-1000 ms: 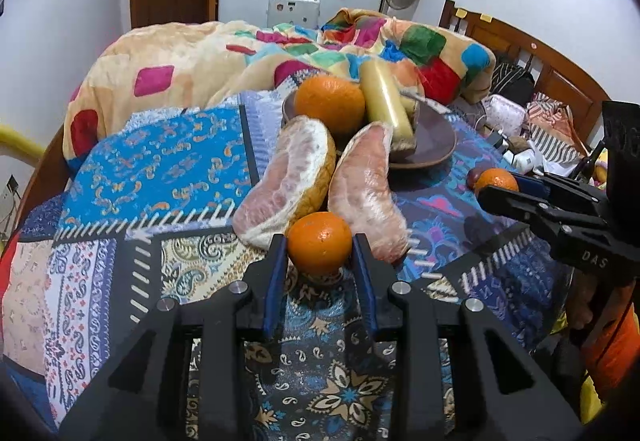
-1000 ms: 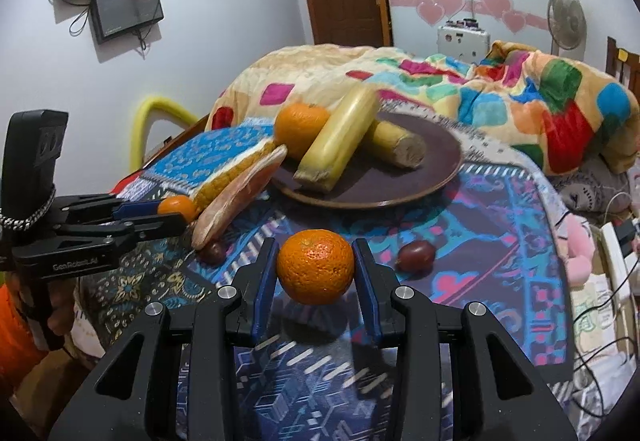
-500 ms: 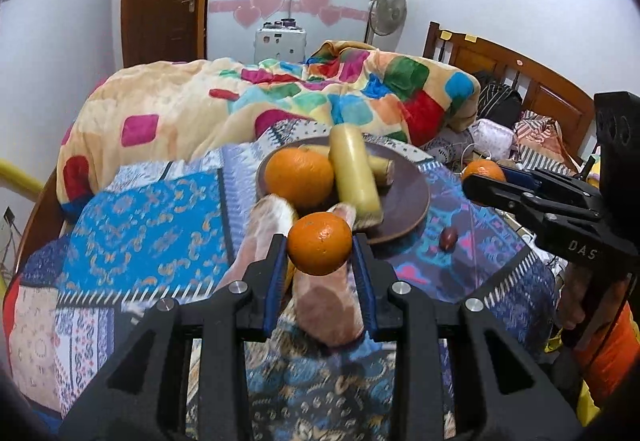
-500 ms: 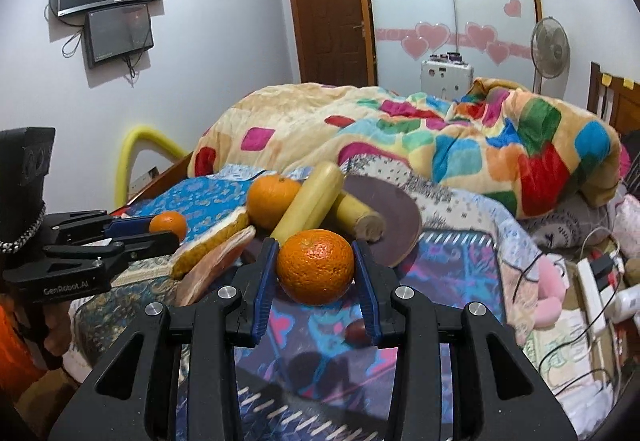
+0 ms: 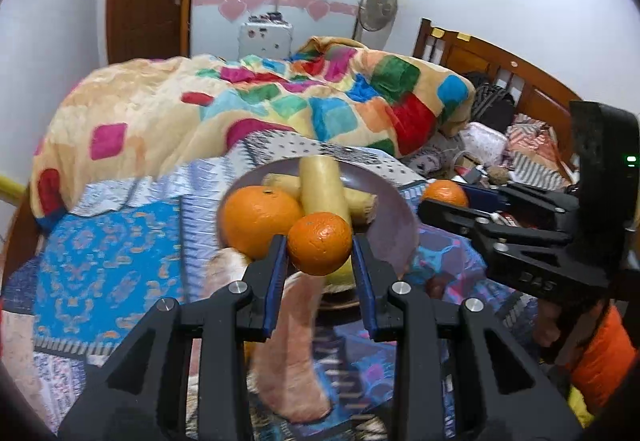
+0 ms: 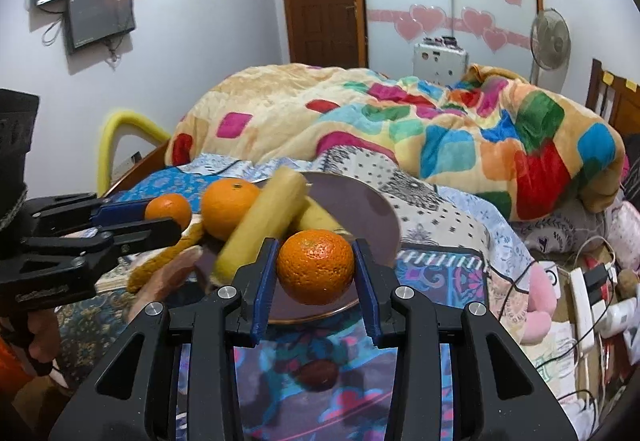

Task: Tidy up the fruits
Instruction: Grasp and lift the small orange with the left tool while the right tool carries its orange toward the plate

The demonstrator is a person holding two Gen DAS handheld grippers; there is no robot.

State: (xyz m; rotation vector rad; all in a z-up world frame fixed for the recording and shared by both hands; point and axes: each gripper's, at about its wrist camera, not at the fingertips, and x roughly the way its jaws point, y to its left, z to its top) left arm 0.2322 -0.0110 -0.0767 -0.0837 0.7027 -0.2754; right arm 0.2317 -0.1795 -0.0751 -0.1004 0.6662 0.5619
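Observation:
My left gripper (image 5: 319, 261) is shut on a small orange (image 5: 319, 243), held in the air just in front of the brown plate (image 5: 394, 213). On that plate lie a bigger orange (image 5: 260, 219) and two yellow corn cobs (image 5: 322, 187). My right gripper (image 6: 315, 271) is shut on another orange (image 6: 315, 267), above the plate's (image 6: 360, 201) near rim. In the right wrist view the left gripper (image 6: 168, 217) and its orange (image 6: 168, 209) show at the left. In the left wrist view the right gripper (image 5: 440, 201) and its orange (image 5: 445, 193) show at the right.
Two peeled pomelo pieces (image 5: 292, 353) lie on the patterned cloth (image 5: 100, 261) before the plate. A small dark fruit (image 6: 318, 375) rests on the cloth under my right gripper. A colourful quilt (image 6: 440, 121) is heaped behind. Cables and a power strip (image 6: 584, 293) lie at the right.
Both grippers have risen and moved toward the plate with their oranges. The plate now sits right behind each held orange, and the pomelo pieces have dropped lower in the left wrist view.

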